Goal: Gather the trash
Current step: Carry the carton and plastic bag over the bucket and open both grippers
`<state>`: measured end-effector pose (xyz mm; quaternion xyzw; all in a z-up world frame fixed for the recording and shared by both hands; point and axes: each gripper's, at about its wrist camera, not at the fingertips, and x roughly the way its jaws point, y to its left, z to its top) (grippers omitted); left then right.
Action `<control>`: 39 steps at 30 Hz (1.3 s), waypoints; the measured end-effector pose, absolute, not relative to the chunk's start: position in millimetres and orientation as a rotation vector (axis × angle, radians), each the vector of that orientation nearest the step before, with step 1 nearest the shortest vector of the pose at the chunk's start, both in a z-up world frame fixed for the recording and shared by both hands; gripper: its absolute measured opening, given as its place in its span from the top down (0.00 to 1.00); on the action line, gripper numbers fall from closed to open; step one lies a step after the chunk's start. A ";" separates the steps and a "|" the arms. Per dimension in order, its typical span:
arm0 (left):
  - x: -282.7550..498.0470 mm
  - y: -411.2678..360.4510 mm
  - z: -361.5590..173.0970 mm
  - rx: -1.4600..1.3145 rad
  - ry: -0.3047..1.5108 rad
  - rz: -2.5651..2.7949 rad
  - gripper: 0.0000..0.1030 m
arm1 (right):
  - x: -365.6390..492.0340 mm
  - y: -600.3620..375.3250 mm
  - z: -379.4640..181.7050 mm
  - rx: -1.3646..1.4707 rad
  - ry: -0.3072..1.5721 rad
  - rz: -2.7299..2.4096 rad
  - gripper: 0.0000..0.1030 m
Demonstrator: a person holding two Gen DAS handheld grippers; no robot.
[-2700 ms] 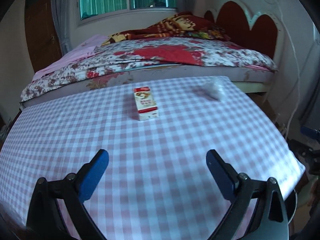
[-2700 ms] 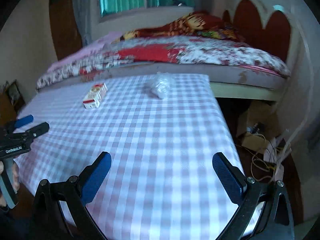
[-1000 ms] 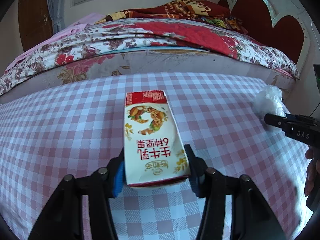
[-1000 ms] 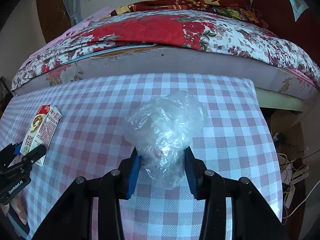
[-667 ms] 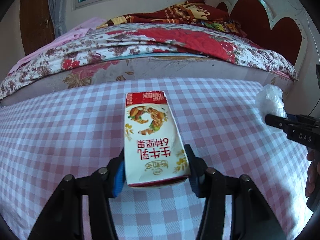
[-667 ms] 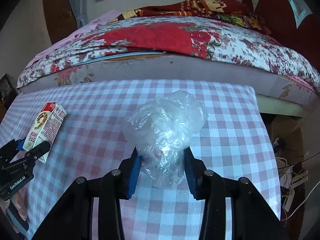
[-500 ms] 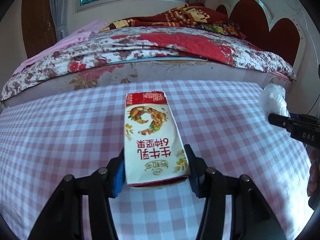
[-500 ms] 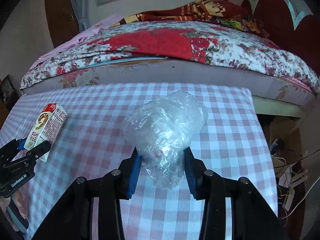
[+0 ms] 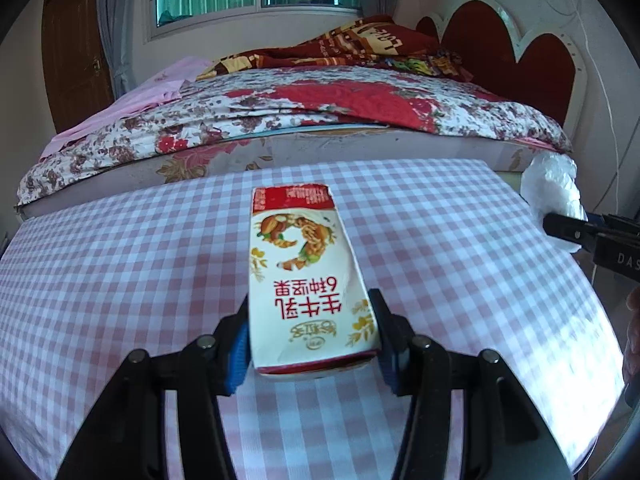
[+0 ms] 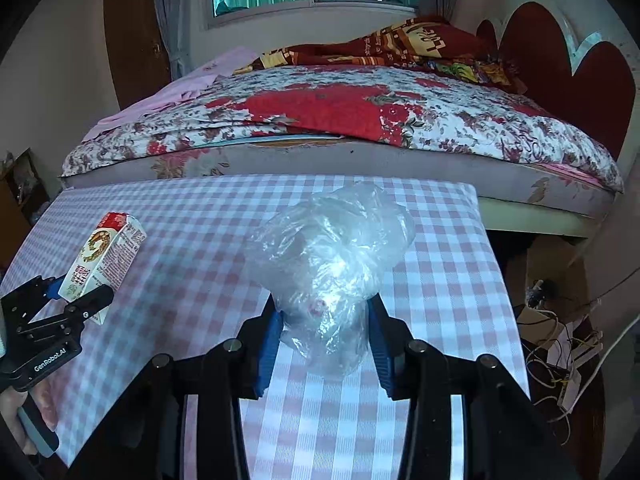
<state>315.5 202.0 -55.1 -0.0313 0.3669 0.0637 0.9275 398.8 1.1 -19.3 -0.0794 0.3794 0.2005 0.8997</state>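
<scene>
Milk carton (image 9: pixel 308 280) is sitting pinched in the left tool (image 9: pixel 310 340), low centre of the frame over the checked bench (image 9: pixel 120 260); crumpled plastic bag (image 10: pixel 332 256) is being squeezed by the right tool (image 10: pixel 324 340). Bag film is probably slippery and could slide free. Behind, the bed (image 10: pixel 360 120) is crowding the bench's far edge; cables (image 10: pixel 560 344) are lying lower right.

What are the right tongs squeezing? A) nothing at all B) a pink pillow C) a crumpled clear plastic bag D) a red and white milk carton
C. The right tongs are shut on the crumpled clear plastic bag, its bulk puffing out above the blue pads; the milk carton is in the left tongs.
</scene>
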 end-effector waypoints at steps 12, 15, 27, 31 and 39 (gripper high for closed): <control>265.4 159.0 -14.2 -0.015 0.720 0.075 0.49 | 324.6 -38.7 22.8 -0.154 0.741 0.395 0.59; 250.1 139.3 -2.3 0.013 0.711 0.052 0.49 | 305.8 -52.4 34.2 -0.139 0.735 0.384 0.59; 214.2 64.6 18.8 0.047 0.675 -0.074 0.49 | 246.1 -104.8 61.0 -0.132 0.680 0.334 0.59; 205.3 44.9 22.5 0.049 0.665 -0.111 0.49 | 236.0 -119.3 64.5 -0.110 0.666 0.322 0.59; 190.4 10.8 16.5 0.059 0.654 -0.156 0.49 | 221.8 -141.2 56.6 -0.118 0.652 0.308 0.59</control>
